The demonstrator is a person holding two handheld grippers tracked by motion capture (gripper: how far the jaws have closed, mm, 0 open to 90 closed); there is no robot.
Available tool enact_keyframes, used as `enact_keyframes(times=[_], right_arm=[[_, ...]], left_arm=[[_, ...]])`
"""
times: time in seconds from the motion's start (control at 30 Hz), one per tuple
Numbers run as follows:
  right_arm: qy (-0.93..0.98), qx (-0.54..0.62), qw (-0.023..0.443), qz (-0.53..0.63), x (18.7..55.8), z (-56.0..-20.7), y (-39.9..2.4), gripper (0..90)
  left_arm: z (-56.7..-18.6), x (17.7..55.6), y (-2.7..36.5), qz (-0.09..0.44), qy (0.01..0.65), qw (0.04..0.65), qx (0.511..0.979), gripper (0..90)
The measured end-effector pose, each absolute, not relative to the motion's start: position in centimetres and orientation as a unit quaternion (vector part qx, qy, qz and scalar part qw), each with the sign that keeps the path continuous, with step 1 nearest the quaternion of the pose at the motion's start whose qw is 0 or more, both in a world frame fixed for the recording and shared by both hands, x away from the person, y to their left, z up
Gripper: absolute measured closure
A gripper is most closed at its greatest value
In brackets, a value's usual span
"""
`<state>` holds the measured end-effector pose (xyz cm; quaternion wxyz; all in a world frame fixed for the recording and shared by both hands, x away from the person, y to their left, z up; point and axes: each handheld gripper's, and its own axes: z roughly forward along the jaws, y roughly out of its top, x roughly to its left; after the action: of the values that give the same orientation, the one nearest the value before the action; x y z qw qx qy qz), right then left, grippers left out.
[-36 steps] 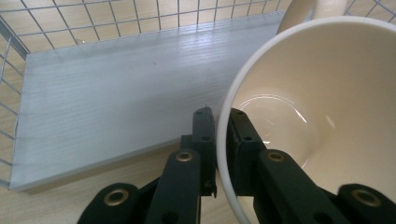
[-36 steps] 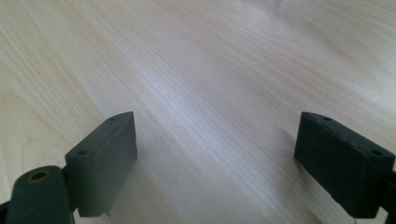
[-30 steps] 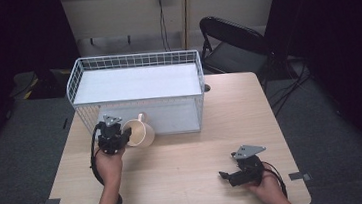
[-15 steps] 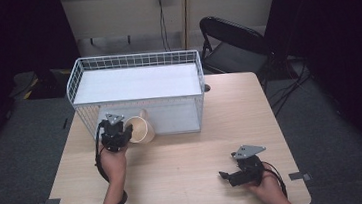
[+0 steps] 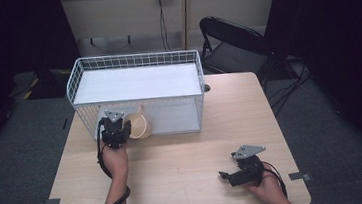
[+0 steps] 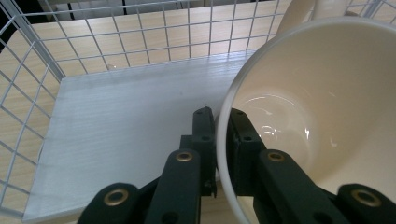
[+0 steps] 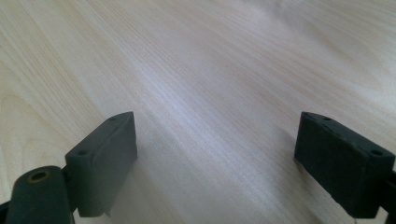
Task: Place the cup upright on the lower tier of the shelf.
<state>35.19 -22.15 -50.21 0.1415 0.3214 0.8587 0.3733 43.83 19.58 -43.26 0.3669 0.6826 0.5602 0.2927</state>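
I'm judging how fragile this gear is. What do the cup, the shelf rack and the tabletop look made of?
Cup: likely glazed ceramic, cream and glossy, with bright highlights inside; held at its rim by the left claw.
Rack: thin wire grid coated white, probably painted metal; its shelf boards look matte white.
Table: pale wood grain, matte, maybe laminate.
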Motion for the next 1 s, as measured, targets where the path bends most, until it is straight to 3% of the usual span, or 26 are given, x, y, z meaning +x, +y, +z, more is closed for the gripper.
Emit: enact_keyframes(times=[1.0], right_arm=[[0.859,0.321,0.142,0.373,35.18,-50.21,-22.16,12.4]], left_arm=[[-44.02,44.54,18.67,0.325,0.599,0.365,0.635,82.0]])
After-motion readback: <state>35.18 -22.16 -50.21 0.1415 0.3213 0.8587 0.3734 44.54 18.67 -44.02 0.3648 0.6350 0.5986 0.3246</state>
